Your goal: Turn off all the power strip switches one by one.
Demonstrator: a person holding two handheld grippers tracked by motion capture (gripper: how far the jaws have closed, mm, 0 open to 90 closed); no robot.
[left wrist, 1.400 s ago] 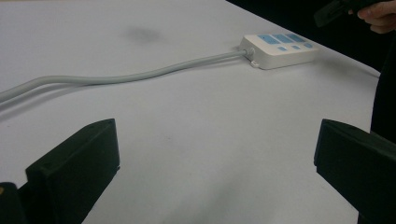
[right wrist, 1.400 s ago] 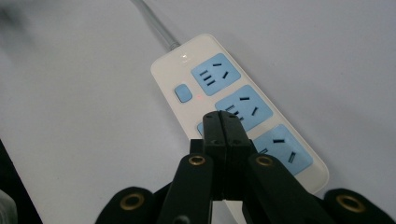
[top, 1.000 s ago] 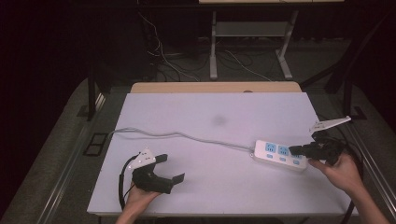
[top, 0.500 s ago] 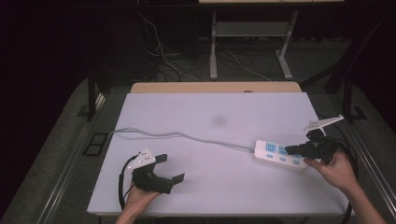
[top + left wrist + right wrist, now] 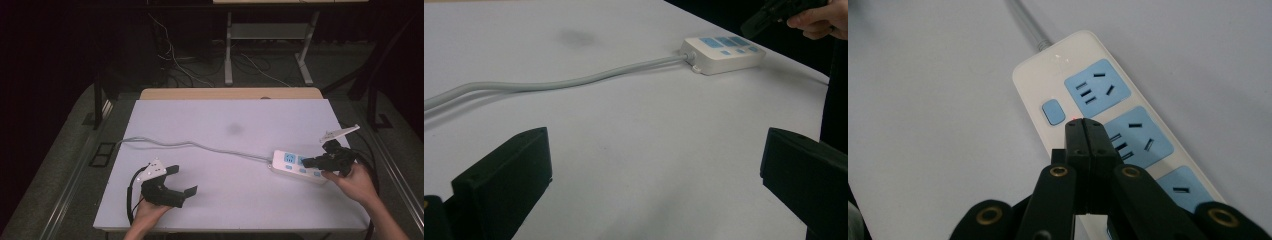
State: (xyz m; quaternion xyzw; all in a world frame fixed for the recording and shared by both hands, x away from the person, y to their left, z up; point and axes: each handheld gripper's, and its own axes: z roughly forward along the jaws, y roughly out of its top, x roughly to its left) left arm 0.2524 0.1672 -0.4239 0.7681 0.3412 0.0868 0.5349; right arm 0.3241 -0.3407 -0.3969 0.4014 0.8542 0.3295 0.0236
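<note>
Since a second ago my right hand has crept a little along the power strip [image 5: 299,166] toward its cable end, and my left has not stirred. Biggest first: the white table [image 5: 220,120] carries everything, and the strip lies near its right edge, about halfway between the far and near edges, with its grey cable [image 5: 200,145] trailing off across the top to the left edge. My right gripper [image 5: 1084,125] has its jaws pressed flat together, holding nothing, so the two tips make one blunt point, and that point hangs just beside the small blue switch [image 5: 1051,111] next to the first blue socket [image 5: 1096,88]. I judge the step is pressing that switch. To do it well I'd slide the tip the last bit over the switch, come straight down on its middle, and keep the push short so the strip doesn't skate toward the edge. My left gripper [image 5: 176,181] rests near the near-left corner, jaws spread wide and empty; if the strip slides, it could come over and pin the cable
</note>
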